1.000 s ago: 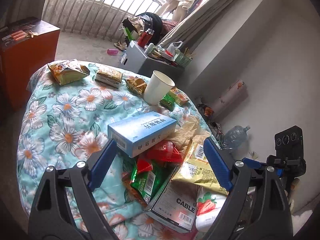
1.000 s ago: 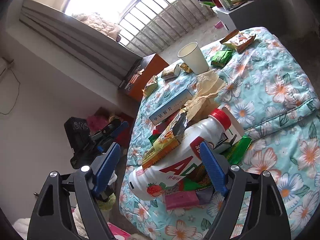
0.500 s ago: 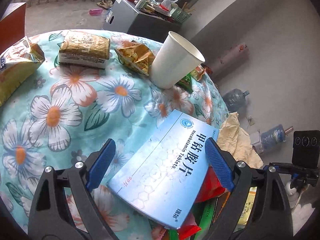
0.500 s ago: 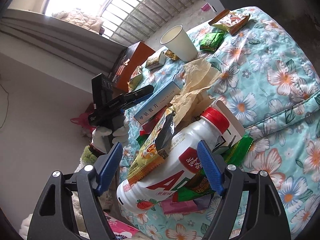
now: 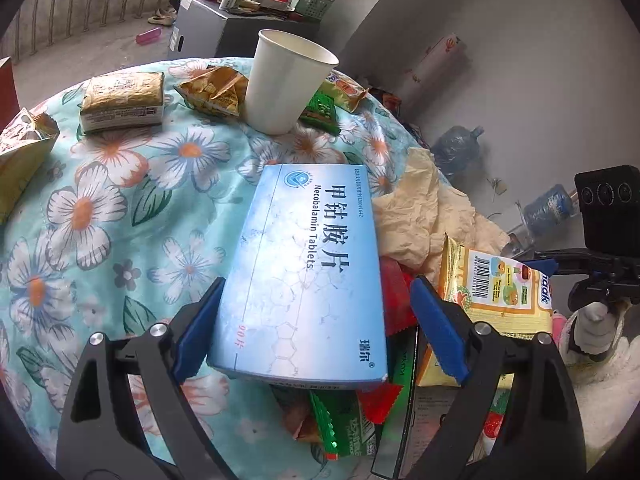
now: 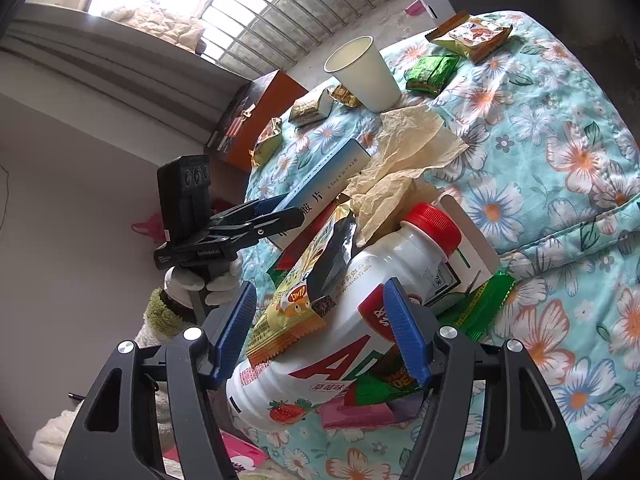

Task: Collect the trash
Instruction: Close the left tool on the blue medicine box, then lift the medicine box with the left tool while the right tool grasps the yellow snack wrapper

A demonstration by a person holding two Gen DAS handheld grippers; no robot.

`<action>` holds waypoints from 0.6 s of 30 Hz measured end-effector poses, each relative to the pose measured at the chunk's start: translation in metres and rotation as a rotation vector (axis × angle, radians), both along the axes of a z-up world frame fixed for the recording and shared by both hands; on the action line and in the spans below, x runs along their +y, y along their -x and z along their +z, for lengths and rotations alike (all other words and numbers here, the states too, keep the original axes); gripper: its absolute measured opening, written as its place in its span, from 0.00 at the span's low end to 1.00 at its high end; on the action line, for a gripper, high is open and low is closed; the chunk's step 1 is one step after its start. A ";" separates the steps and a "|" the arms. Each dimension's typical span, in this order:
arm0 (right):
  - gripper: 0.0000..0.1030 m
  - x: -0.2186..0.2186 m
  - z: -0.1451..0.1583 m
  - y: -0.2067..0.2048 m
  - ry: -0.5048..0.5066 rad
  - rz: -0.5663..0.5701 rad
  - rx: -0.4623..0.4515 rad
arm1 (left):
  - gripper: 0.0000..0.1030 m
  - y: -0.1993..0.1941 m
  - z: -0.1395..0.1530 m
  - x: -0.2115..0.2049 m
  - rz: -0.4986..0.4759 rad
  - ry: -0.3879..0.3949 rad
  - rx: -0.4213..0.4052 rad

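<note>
A pile of trash lies on a floral quilt. My left gripper is open, its blue pads either side of the near end of a blue medicine box; the left pad is against the box's side. My right gripper is open around a white drink bottle with a red cap and a yellow snack wrapper lying on it. The left gripper shows in the right wrist view, at the box. Crumpled beige paper lies between box and bottle.
A white paper cup stands upright at the far side with snack packets and green wrappers around it. Red and green wrappers lie under the box. A grey side table and an orange cabinet stand beyond the bed.
My left gripper has moved forward and down over the pile until the blue box sits between its pads. My right gripper has closed in slightly around the bottle.
</note>
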State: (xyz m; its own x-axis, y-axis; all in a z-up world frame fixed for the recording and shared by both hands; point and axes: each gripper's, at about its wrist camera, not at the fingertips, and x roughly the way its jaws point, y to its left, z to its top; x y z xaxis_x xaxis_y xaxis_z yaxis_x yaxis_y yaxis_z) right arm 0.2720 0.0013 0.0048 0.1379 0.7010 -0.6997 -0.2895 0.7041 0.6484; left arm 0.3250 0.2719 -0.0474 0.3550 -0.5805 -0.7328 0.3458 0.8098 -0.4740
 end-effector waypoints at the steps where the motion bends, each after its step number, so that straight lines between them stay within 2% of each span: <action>1: 0.58 0.002 0.001 0.001 0.014 0.004 -0.009 | 0.84 -0.001 0.000 0.000 0.011 -0.006 0.005; 5: 0.53 0.010 0.006 0.006 0.077 0.029 -0.056 | 0.84 -0.001 0.001 -0.003 0.037 -0.039 -0.003; 9: 0.47 0.017 0.010 0.012 0.150 0.056 -0.107 | 0.72 0.002 0.000 -0.009 0.041 -0.112 -0.012; 14: 0.40 0.019 0.012 0.015 0.184 0.068 -0.135 | 0.70 0.006 0.001 -0.011 0.053 -0.142 -0.031; 17: 0.30 0.019 0.011 0.015 0.170 0.069 -0.128 | 0.70 0.008 0.004 -0.009 0.072 -0.137 -0.040; 18: 0.23 0.018 0.010 0.015 0.158 0.073 -0.119 | 0.70 0.009 0.005 -0.007 0.079 -0.131 -0.041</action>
State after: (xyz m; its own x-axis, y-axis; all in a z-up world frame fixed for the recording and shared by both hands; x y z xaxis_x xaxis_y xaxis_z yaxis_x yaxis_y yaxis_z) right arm 0.2570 0.0196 0.0150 0.1794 0.5947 -0.7837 -0.4113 0.7690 0.4893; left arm 0.3157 0.2645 -0.0419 0.4269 -0.4503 -0.7842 0.2958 0.8890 -0.3494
